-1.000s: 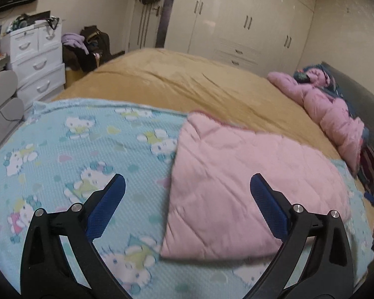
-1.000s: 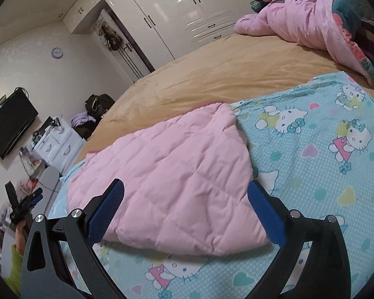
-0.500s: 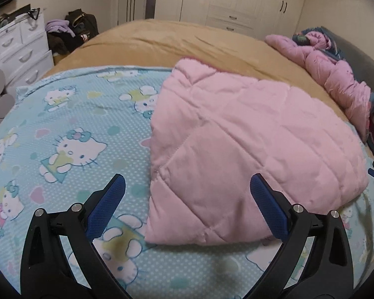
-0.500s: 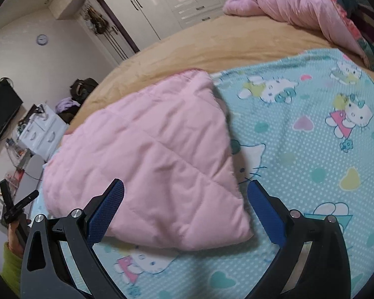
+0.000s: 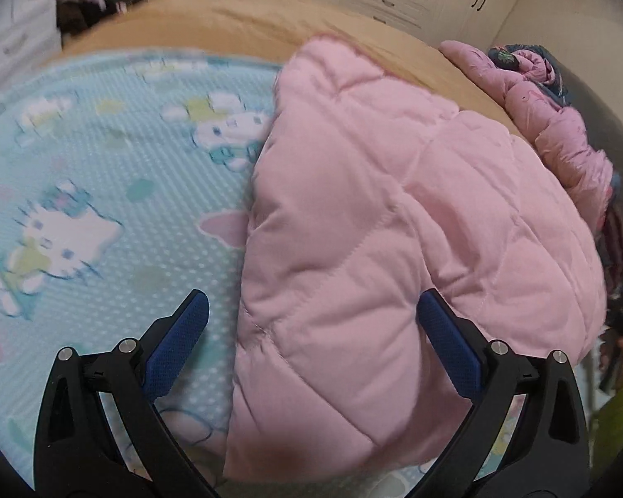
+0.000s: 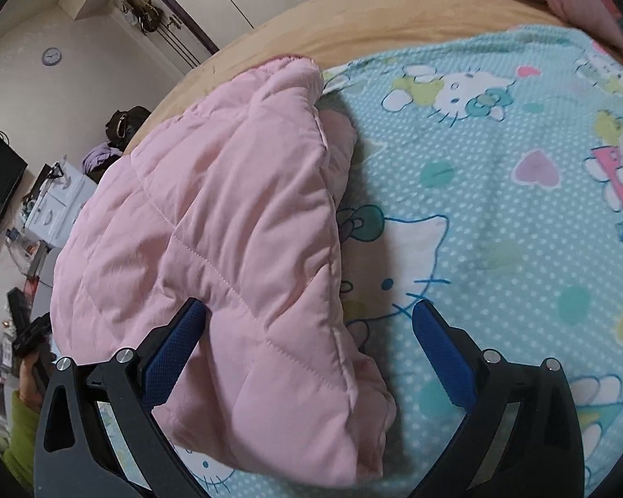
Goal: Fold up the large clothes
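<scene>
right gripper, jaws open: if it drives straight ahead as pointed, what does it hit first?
Most likely the pink quilted garment: its near corner already sits between the open fingers of the right gripper, on the cartoon-print blanket. Depth is unclear under fisheye.

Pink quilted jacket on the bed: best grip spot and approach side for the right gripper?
Take the pink quilted jacket at its near corner, where the layered hem juts toward the camera. Come in low from the near side with the right gripper, jaws open, straddling that edge: the thick stacked layers there give a pinchable lip above the cartoon blanket.
</scene>
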